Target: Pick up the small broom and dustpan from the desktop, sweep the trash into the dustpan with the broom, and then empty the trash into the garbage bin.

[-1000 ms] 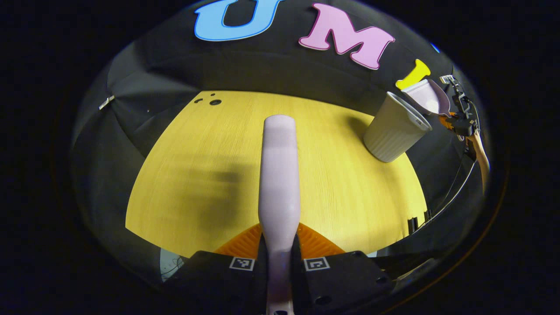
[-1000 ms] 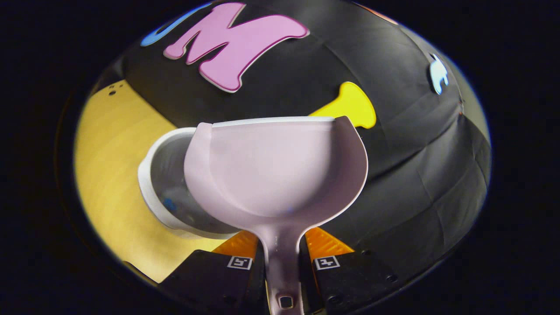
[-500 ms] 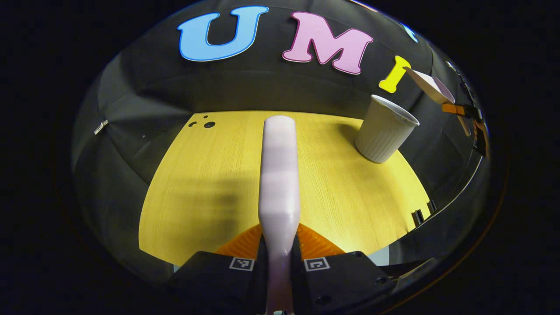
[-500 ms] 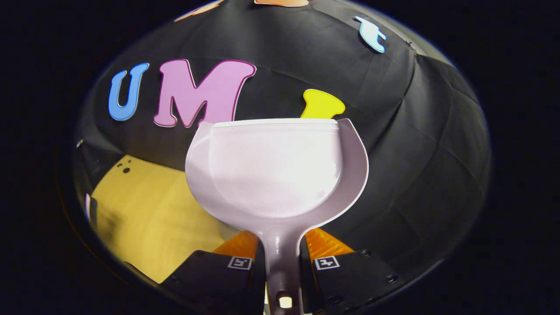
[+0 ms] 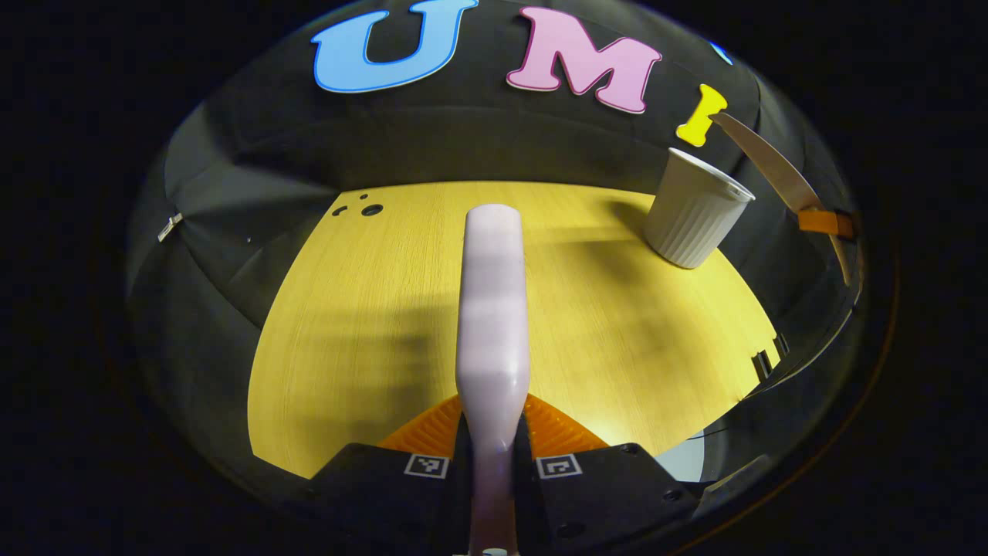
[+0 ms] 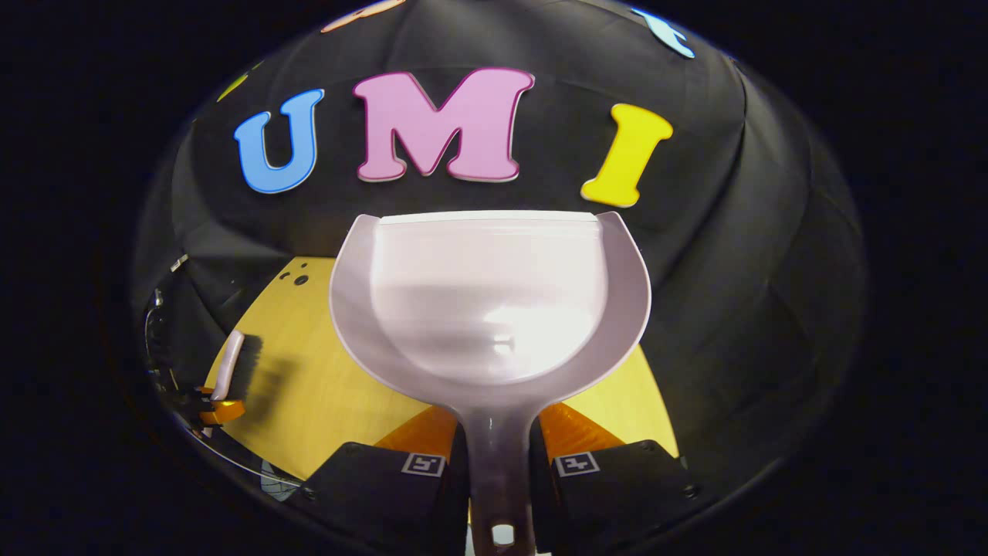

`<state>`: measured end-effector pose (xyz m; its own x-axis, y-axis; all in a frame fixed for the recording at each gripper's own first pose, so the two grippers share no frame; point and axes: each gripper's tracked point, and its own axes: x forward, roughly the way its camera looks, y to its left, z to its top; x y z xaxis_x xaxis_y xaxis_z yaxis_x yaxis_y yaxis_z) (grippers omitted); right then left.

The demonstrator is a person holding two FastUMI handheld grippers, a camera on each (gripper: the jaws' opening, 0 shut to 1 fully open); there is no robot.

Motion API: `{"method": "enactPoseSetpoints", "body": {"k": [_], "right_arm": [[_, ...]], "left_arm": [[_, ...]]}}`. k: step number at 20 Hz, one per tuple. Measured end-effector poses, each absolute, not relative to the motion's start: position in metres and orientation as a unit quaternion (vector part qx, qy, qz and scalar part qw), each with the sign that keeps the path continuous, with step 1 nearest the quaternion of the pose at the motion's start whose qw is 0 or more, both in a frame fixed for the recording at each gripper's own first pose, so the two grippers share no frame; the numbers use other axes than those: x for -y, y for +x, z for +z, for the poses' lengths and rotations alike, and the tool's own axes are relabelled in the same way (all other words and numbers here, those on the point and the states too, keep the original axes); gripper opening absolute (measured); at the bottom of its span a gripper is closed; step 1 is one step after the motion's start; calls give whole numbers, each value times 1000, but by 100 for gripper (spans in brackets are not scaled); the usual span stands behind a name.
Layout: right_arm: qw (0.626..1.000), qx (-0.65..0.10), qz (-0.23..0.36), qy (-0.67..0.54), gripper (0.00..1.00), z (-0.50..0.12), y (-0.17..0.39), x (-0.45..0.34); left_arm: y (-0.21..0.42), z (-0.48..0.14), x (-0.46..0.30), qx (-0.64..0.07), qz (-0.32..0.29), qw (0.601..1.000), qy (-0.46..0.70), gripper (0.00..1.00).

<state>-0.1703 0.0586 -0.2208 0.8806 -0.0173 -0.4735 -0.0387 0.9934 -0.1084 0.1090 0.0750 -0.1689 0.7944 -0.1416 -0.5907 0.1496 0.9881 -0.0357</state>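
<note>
Gripping the small broom (image 5: 492,309) by its pale handle, the left claw (image 5: 492,436) sits at 6 o'clock in the left gripper view, its two fingers pressed against the handle from either side, and the handle runs straight up toward 12 o'clock over the yellow worktop (image 5: 347,309). The bristles are hidden behind the handle from this angle. At about 2 o'clock the white ribbed garbage bin (image 5: 695,216) stands upright on the worktop near its far edge, open mouth up. Just beyond it, at 2 to 3 o'clock, the dustpan (image 5: 764,166) shows edge-on as a thin tilted blade, held off the worktop. In the right gripper view the right claw (image 6: 500,463) is closed on the dustpan's stem at 6 o'clock, both fingers squeezing it, and the pale scoop of the dustpan (image 6: 486,301) spreads wide across the centre with its open lip toward 12 o'clock; no trash can be made out inside it. At 8 o'clock in that view the broom (image 6: 235,363) appears small and far off, dark bristles beside its pale back, above the worktop (image 6: 324,386).
</note>
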Motion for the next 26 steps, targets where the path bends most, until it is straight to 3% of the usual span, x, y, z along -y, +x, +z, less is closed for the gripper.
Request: {"method": "enactPoseSetpoints", "body": {"k": [12, 23, 26], "right_arm": [[919, -388, 59, -43, 37, -421, -167, -102], [884, -448, 86, -104, 37, -476, -167, -87], [880, -454, 111, -87, 44, -476, -167, -99]], "left_arm": [[157, -243, -68, -367, -42, 929, 10, 27], [186, -281, -58, -408, -4, 912, 44, 28], [181, -279, -57, -412, 6, 910, 38, 31]]}}
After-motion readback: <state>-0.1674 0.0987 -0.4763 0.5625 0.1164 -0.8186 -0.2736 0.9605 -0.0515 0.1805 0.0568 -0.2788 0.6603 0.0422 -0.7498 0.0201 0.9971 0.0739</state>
